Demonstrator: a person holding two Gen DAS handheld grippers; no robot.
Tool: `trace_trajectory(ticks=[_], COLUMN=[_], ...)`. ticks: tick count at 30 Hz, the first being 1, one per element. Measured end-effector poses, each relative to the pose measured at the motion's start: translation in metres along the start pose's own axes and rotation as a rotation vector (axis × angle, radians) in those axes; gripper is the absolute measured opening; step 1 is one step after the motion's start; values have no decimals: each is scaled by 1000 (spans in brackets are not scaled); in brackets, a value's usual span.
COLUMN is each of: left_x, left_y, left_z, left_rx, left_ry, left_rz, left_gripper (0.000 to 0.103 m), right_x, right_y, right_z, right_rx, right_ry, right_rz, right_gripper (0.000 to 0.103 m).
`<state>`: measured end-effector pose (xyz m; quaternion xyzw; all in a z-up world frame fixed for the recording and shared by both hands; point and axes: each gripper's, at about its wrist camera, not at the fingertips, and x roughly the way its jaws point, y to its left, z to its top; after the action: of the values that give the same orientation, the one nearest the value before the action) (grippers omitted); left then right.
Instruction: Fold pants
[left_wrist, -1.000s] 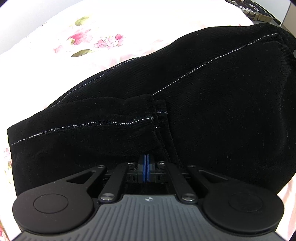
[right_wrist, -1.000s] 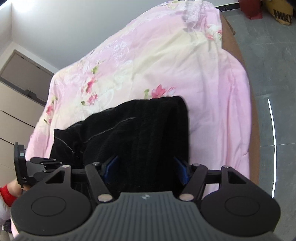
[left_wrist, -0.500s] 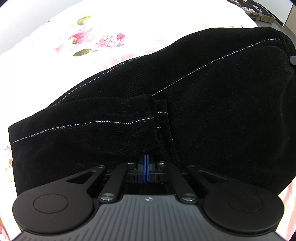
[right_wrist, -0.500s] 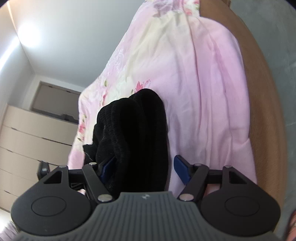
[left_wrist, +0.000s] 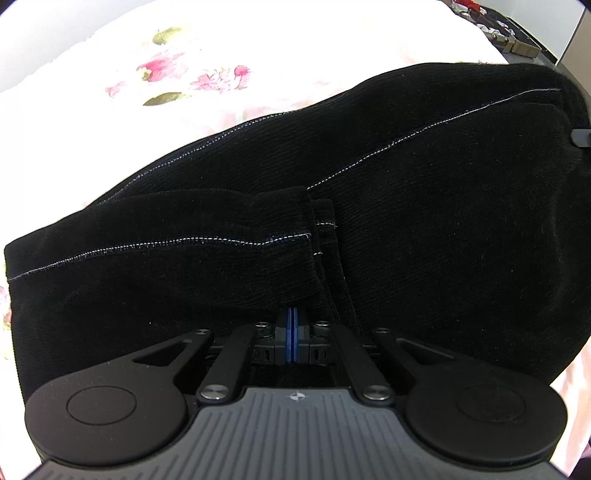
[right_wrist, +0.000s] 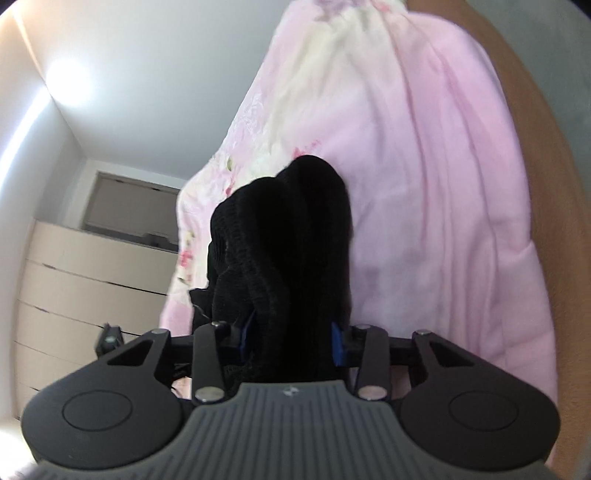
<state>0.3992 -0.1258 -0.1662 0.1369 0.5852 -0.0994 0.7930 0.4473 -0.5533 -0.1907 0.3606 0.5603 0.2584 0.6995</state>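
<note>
Right wrist view shows my right tool (right_wrist: 291, 339) closing around a thick bunched end of the black pants (right_wrist: 284, 236), the blue pads on either side of the fabric. My worry is that the stack is bulky: if the jaws catch only the outer layers, the inner ones could slide out when I lift and spoil the fold. The pants lie on the pink floral bedspread (right_wrist: 424, 184), close to the bed's edge, so a slipped end might drag off. My left tool (left_wrist: 292, 334) has its pads pressed together at the fold near the stitched hem (left_wrist: 184, 243); whether cloth is pinched, I cannot tell.
</note>
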Motion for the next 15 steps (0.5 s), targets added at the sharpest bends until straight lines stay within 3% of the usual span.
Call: trace_trajectory(ticks=[4,11,14,15], left_x=[7,-4,-27,-39], left_y=[-5,-7,-3,1], left_z=[2,-7,-16,-21], left_rx=[50,91,88,69], left_ry=[11,-53,-145,-183], left_rz=[25,43,24,-28], left_gripper=[0,0,0,3], right_x=[-1,-5,-1,0], right_y=[62,181,225,236], right_z=[1,-6,-7,-8], right_rx=[-112,-283,-324,-332], right_ry=[11,76,83,78], right_rz=[-150,-368,-426,-437], right_gripper=[29,28,28,28])
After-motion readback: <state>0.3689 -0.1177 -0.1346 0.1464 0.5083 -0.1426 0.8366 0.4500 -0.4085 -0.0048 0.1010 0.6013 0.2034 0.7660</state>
